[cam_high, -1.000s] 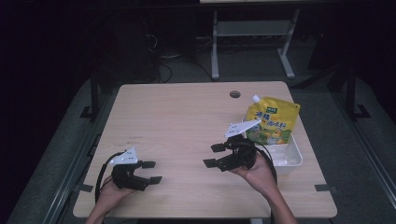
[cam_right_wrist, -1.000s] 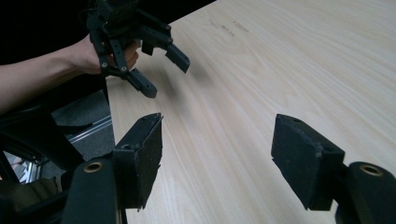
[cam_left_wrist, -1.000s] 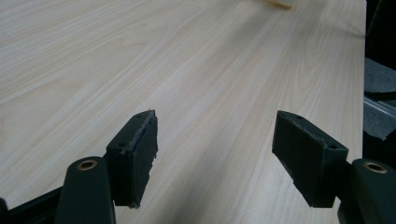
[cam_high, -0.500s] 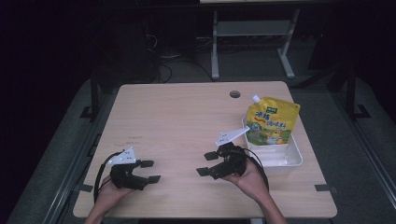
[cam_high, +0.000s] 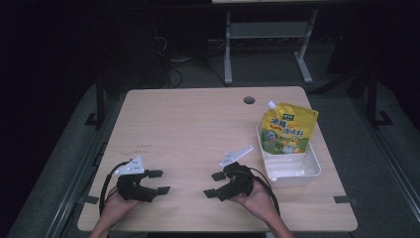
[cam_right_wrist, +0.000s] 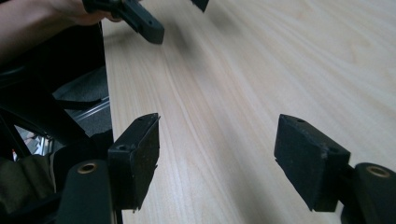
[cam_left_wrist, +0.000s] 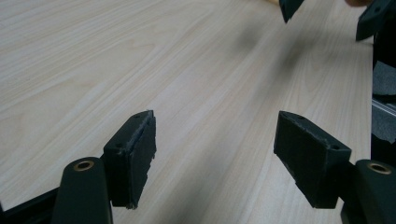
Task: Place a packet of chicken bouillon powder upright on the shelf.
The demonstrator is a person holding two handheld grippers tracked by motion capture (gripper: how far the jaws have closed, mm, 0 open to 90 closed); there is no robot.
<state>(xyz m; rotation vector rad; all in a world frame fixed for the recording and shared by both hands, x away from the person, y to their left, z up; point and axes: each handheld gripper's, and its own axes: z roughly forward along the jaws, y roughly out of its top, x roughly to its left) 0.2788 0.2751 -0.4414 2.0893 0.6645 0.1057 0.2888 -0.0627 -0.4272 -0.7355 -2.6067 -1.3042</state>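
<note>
Nearest the viewer, a person's two hands rest at the near edge of a pale wooden table (cam_high: 188,124), each holding a black two-jaw gripper. The left gripper (cam_high: 161,182) sits near the near left corner, in the same spot as a second ago, its jaws spread wide with only bare wood between them. The right gripper (cam_high: 213,184) has drawn back from beside the tray toward the near edge and sunk lower to the tabletop; its jaws point left, toward the other gripper, and stand wide apart with nothing between them.

Farther back on the right, a shallow white tray (cam_high: 302,173) lies near the right edge of the table. A yellow spouted drink pouch (cam_high: 288,129) leans in the tray's far end, its cap at the upper left, well apart from both grippers. A small round cable hole (cam_high: 249,100) sits beyond it, in the far part of the table.

With the pouch settled in the tray and both grippers empty and pulled back, the placing looks finished and the hands seem to be returning to rest.
</note>
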